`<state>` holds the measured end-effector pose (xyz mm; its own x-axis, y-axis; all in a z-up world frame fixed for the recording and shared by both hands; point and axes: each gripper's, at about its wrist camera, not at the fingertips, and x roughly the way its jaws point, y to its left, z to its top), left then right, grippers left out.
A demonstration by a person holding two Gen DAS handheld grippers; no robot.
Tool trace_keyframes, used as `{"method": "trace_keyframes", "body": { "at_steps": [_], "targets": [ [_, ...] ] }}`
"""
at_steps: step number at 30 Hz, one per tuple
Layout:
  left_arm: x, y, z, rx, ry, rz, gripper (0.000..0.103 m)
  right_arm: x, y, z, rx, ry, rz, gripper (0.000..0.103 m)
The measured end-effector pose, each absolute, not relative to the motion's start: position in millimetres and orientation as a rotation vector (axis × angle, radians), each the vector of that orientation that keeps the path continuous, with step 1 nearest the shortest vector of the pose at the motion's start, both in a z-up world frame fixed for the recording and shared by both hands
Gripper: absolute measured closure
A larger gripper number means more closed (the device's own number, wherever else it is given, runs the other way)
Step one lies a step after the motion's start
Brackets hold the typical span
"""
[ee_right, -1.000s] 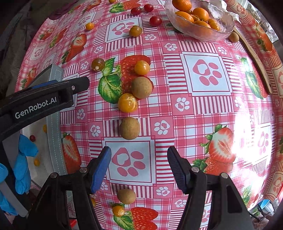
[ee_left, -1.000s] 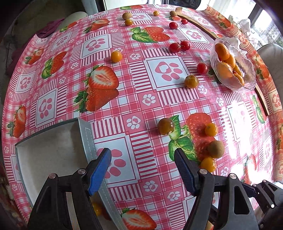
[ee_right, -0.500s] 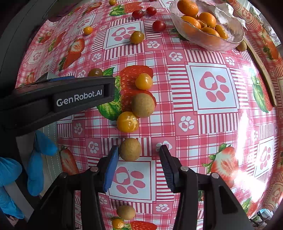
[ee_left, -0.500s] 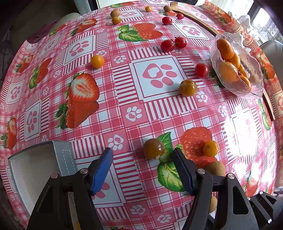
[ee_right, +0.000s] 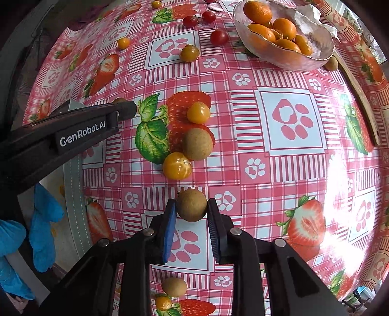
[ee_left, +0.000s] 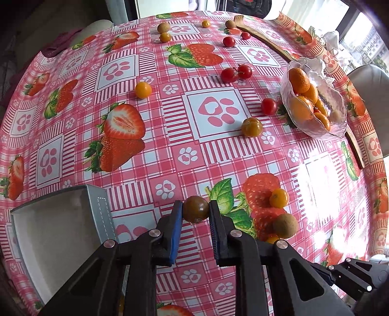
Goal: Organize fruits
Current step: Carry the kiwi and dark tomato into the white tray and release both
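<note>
Gripping a dark brownish-green tomato (ee_left: 196,209), the left gripper (ee_left: 196,210) had just closed, its blue-faced pads pressing the fruit's two sides where it sat on the strawberry-print tablecloth (ee_left: 170,136), just right of the grey tray (ee_left: 97,209). The tomato was round and glossy, with a small highlight on its skin. The right gripper (ee_right: 191,206) had likewise just closed, on a tan, matte, rough-skinned longan (ee_right: 191,205) resting on the cloth just below a yellow tomato (ee_right: 177,166) and a second longan (ee_right: 197,144). That yellow tomato touched the second longan; another yellow one (ee_right: 198,112) lay just above them on a printed strawberry. A glass bowl (ee_right: 313,58) near the far right edge held oranges (ee_right: 257,12) and kumquats. Red cherry tomatoes (ee_left: 235,72) lay scattered across the far half of the table, two of them side by side. A blue-gloved hand (ee_right: 36,231) showed at the left of the right wrist view, over the tray.
</note>
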<state>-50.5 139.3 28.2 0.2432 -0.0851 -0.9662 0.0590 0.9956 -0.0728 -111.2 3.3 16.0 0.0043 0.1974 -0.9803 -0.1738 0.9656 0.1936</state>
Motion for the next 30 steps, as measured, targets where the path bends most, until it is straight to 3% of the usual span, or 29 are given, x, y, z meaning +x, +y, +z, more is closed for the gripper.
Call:
{"method": "trace_keyframes", "body": {
  "at_steps": [30],
  "targets": [
    [-145, 228, 58, -0.143, 1.296, -0.002, 0.08, -129, 53, 49, -0.042, 1.51, 0.356, 0.075]
  ]
}}
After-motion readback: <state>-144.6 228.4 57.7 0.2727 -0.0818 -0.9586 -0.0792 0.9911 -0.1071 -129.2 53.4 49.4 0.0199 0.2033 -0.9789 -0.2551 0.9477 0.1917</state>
